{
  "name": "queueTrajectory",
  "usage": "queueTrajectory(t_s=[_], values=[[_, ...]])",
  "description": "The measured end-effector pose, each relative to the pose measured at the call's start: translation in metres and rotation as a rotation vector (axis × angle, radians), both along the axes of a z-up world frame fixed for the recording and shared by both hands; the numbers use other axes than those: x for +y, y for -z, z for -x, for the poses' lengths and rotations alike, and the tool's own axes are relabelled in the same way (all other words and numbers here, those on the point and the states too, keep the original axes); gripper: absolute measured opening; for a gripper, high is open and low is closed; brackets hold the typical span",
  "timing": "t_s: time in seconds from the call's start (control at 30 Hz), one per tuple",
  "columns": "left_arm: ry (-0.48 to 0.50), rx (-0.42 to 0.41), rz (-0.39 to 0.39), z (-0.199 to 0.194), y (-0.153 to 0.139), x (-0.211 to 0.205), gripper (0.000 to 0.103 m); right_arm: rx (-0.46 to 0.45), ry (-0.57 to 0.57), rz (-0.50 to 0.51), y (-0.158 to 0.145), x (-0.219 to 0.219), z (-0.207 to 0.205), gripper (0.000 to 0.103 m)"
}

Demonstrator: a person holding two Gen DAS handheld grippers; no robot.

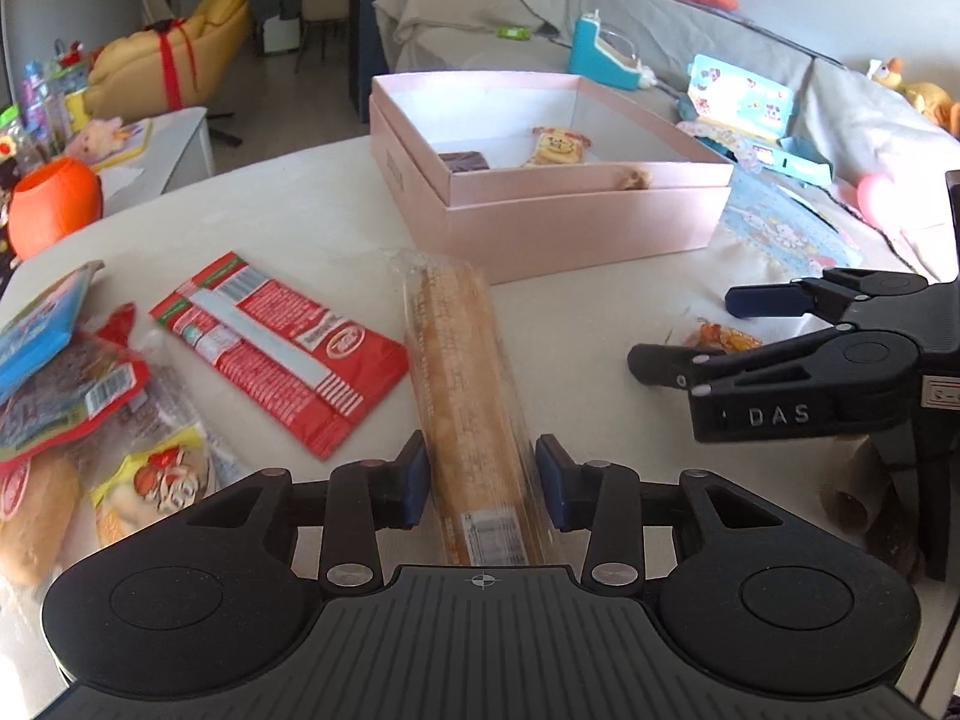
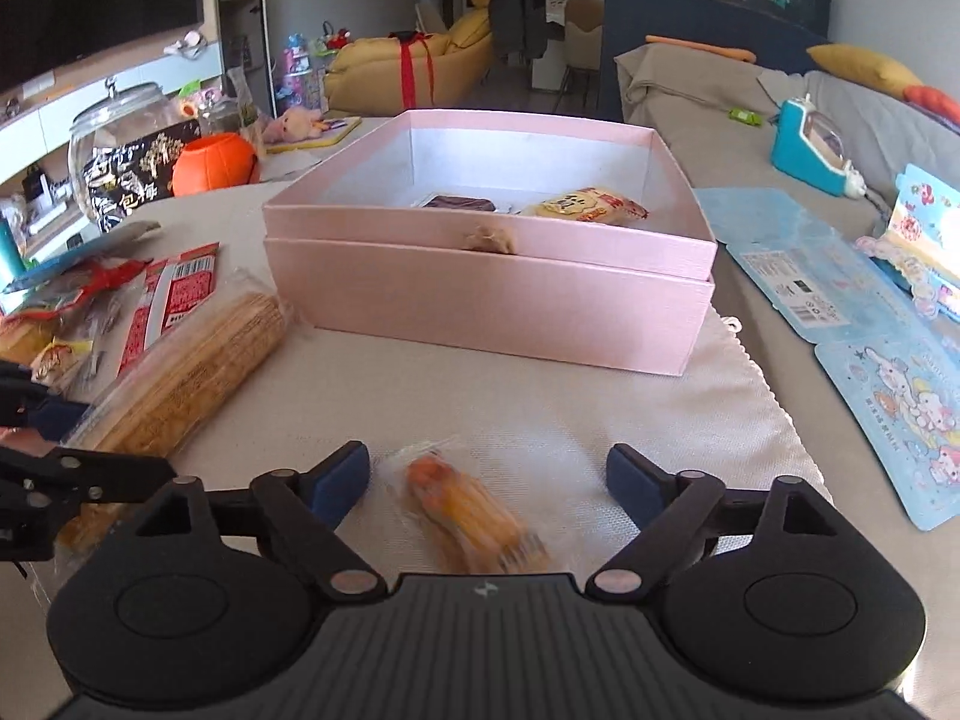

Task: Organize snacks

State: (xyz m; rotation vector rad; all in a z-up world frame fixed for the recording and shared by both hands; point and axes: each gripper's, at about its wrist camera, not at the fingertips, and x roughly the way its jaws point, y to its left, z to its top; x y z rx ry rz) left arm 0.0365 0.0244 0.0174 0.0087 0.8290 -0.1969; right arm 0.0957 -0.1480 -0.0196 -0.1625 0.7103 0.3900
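A long tan biscuit pack (image 1: 465,384) in clear wrap lies on the table, pointing at the pink box (image 1: 558,222). My left gripper (image 1: 480,474) straddles its near end, pads close to both sides; whether they press it I cannot tell. The pack also shows in the right wrist view (image 2: 192,366). My right gripper (image 2: 487,480) is open around a small orange wrapped snack (image 2: 474,516), not touching it. The right gripper also shows in the left wrist view (image 1: 684,330). The pink box (image 2: 480,300) holds a dark snack (image 2: 459,203) and a yellow packet (image 2: 585,204).
A red packet (image 1: 282,348) and a pile of several snacks (image 1: 78,420) lie left of the biscuit pack. An orange pumpkin pot (image 1: 54,204) stands at the far left edge. Blue cartoon cards (image 2: 840,312) lie right of the box. A sofa is behind.
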Motion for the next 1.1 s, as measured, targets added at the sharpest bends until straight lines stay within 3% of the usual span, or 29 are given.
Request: queueTrajectory(t_s=[0.17, 0.47, 0.6, 0.7, 0.77, 0.83, 1.0, 1.1], values=[[0.008, -0.002, 0.029, -0.013, 0.001, 0.001, 0.047, 0.035, -0.048, 0.003, 0.001, 0.002, -0.004, 0.103], [0.004, -0.001, 0.028, 0.001, 0.001, 0.001, 0.044, 0.063, -0.110, 0.004, -0.003, -0.002, 0.003, 0.101], [-0.008, 0.004, 0.037, 0.003, 0.000, 0.002, 0.044, 0.050, -0.127, 0.017, -0.007, -0.001, 0.014, 0.085], [-0.015, 0.001, 0.053, 0.003, 0.001, 0.005, 0.044, 0.063, -0.142, 0.016, -0.013, -0.002, 0.020, 0.058], [-0.012, -0.007, 0.067, 0.004, 0.002, 0.007, 0.044, 0.077, -0.137, 0.013, -0.017, -0.004, 0.022, 0.033], [-0.014, -0.016, 0.098, 0.005, 0.004, 0.012, 0.044, 0.091, -0.126, -0.006, -0.022, -0.008, 0.024, 0.025], [-0.022, -0.013, 0.180, 0.007, 0.005, 0.025, 0.043, 0.074, -0.105, -0.047, -0.032, -0.016, 0.030, 0.018], [-0.060, -0.009, 0.219, 0.011, 0.005, 0.030, 0.034, 0.063, -0.104, -0.070, -0.037, -0.019, 0.033, 0.017]])
